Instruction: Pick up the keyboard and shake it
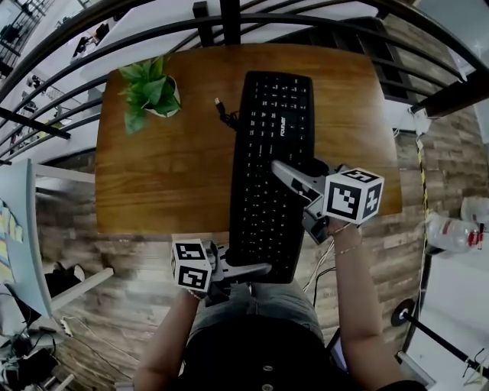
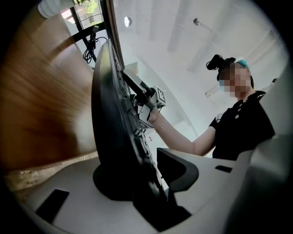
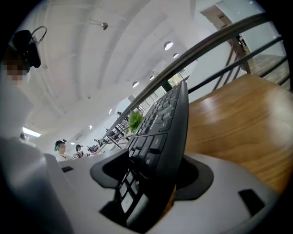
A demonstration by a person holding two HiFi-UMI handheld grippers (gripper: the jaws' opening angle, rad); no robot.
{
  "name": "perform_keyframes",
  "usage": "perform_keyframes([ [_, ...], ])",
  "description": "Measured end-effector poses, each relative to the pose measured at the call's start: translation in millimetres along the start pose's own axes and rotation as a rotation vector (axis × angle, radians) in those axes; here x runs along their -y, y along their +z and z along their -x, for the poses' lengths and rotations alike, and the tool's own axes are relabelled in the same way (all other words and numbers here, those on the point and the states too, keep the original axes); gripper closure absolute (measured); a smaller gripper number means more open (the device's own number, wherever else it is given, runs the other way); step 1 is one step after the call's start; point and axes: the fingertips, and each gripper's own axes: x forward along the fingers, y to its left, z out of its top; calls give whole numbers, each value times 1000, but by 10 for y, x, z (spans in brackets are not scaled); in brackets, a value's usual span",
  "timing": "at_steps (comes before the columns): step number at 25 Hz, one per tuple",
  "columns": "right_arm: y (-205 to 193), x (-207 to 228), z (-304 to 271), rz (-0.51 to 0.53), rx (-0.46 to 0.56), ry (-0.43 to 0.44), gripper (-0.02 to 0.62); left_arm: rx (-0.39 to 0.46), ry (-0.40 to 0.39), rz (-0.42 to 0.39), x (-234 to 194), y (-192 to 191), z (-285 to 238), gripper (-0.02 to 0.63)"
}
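Observation:
A black keyboard (image 1: 267, 153) lies lengthwise on the wooden table (image 1: 168, 176), its near end sticking out past the table's front edge. My left gripper (image 1: 256, 269) reaches in at that overhanging near end. In the left gripper view the keyboard (image 2: 110, 128) stands edge-on between the jaws of the left gripper (image 2: 146, 178), and a sliver of light shows beside the key-side pad. My right gripper (image 1: 283, 172) straddles the keyboard's right edge about halfway along. In the right gripper view the keyboard (image 3: 165, 132) passes between the wide-set jaws of the right gripper (image 3: 153, 176), which do not press on it.
A potted green plant (image 1: 153, 92) stands at the table's far left. The keyboard's cable (image 1: 225, 114) lies coiled left of its far end. Dark railing bars (image 1: 229, 23) run beyond the table. A plastic bottle (image 1: 451, 233) lies on the floor to the right.

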Motion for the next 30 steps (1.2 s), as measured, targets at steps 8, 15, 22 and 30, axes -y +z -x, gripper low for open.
perform_keyframes([
  [8, -401, 421, -275, -94, -98, -29, 324, 19, 19, 105, -279, -145, -13, 442],
  [15, -498, 622, -435, -114, -145, -51, 319, 40, 33, 175, -435, -136, -32, 437],
  [22, -543, 754, -526, -156, -174, -40, 318, 39, 60, 204, -574, -111, -47, 437],
  [30, -551, 819, -548, -193, -245, -1, 308, -10, 71, 221, -556, -69, -11, 437],
])
